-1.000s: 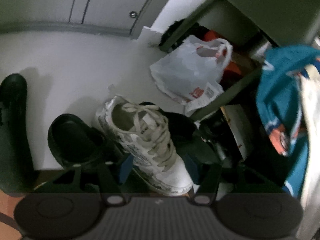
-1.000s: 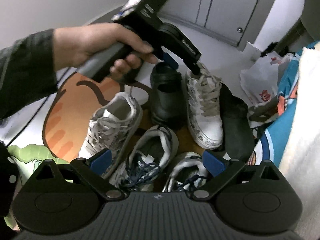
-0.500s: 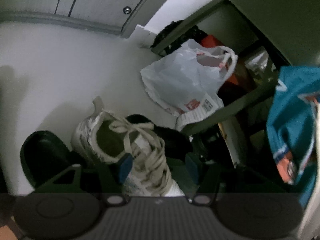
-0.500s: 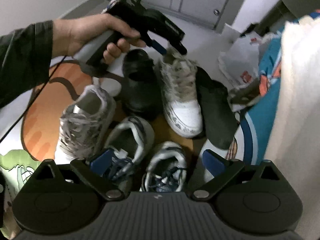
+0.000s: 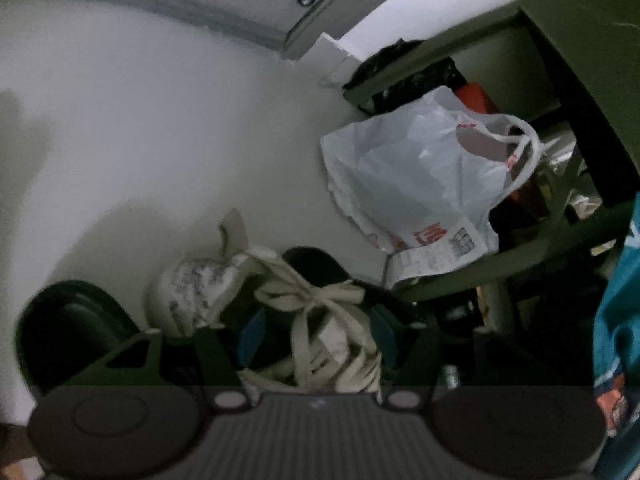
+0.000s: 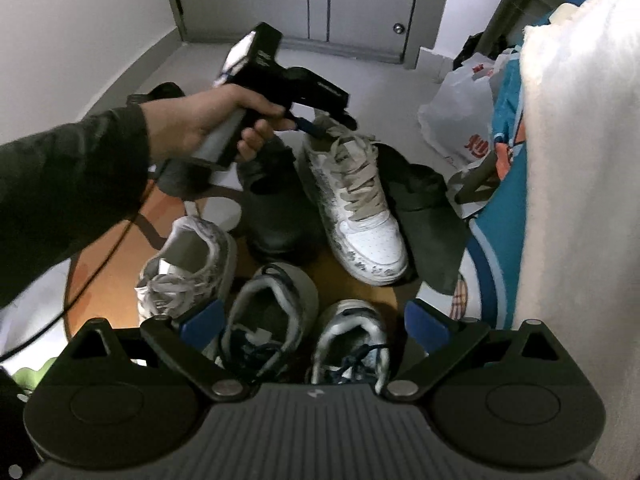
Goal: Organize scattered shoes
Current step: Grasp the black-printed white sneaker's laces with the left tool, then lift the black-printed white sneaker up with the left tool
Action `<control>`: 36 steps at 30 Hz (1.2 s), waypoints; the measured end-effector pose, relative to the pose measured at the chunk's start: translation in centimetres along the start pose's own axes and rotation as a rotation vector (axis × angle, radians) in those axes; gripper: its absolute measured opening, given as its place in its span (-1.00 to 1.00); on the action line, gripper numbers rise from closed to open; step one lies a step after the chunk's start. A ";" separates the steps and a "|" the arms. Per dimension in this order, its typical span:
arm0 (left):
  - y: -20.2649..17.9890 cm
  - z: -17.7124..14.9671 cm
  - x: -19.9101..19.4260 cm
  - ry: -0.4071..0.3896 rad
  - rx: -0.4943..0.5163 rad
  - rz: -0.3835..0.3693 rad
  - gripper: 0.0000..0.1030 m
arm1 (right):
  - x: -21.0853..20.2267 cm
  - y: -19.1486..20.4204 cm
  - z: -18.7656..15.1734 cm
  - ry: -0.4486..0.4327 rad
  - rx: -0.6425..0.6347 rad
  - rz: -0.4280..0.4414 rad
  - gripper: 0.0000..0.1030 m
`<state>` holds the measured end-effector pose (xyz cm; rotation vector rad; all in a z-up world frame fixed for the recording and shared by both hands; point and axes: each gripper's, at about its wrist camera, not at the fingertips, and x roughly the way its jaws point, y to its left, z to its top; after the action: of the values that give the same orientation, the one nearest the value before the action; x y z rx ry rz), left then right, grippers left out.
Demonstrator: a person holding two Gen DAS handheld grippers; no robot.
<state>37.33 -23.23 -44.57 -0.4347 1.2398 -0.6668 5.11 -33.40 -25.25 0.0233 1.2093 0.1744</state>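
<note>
Right gripper, black with 2 blue pads, hangs with its jaws spread wide and nothing between them, above 2 grey sneakers with dark blue laces that lie side by side on the orange floor mat. Just left of that pair lies a white sneaker with a grey print. Beyond them a black clog, a white lace-up sneaker with beige laces and a dark slip-on shoe stand in a row, touching or nearly so. At the heel end of the white lace-up sneaker, the left gripper, held in a hand with a dark sleeve, has come down over the collar; its jaws stand partly apart, 1 blue pad on each side of the tongue and bow. Whether the pads press the shoe I cannot tell. Farther off, a white plastic bag with red print rests on the pale floor against a dark green shelf.
</note>
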 end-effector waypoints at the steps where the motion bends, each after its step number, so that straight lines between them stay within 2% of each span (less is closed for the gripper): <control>1: 0.1 -0.1 0.6 0.006 -0.007 -0.001 0.18 | 0.0 0.0 0.0 0.006 0.004 0.013 0.94; 4: 0.7 -0.2 1.7 0.007 -0.042 -0.015 0.19 | 0.0 0.2 0.1 0.015 0.013 0.038 0.94; 9: 1.9 -0.1 2.0 -0.065 -0.134 -0.100 0.16 | -0.1 0.2 0.2 0.015 0.026 0.058 0.94; 10: 1.8 -0.1 2.0 -0.072 -0.144 -0.125 -0.11 | -0.1 0.2 0.3 0.016 0.028 0.060 0.94; 11: 1.5 -0.2 2.2 -0.059 -0.126 -0.139 -0.65 | -0.1 0.2 0.3 0.016 0.030 0.061 0.94; 13: 1.0 -0.4 2.1 -0.055 -0.089 -0.145 -0.74 | -0.2 0.2 0.4 0.015 0.032 0.064 0.94; 15: 0.7 -0.6 1.8 -0.068 -0.059 -0.133 -0.75 | -0.3 0.4 0.4 0.013 0.026 0.068 0.94; 22: 1.5 -1.1 0.7 -0.097 -0.075 -0.145 -0.76 | -0.6 0.6 0.3 -0.002 0.016 0.068 0.94; 26: 2.0 -1.5 -0.3 -0.142 -0.124 -0.266 -0.77 | -0.7 0.7 0.4 -0.007 0.011 0.065 0.94; 28: 2.1 -2.2 -0.5 -0.162 -0.122 -0.278 -0.79 | -0.8 0.8 0.4 -0.007 0.009 0.066 0.94; 31: 3.3 -4.0 -0.3 -0.225 -0.213 -0.356 -0.80 | -0.6 0.6 0.4 -0.011 0.005 0.059 0.94; 36: 3.6 -4.9 -0.4 -0.257 -0.235 -0.408 -0.82 | -0.9 0.9 0.4 -0.042 -0.037 0.010 0.94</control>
<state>33.36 -20.05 -48.00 -0.9567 0.9937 -0.7824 5.12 -32.58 -24.20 0.0004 1.1640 0.2037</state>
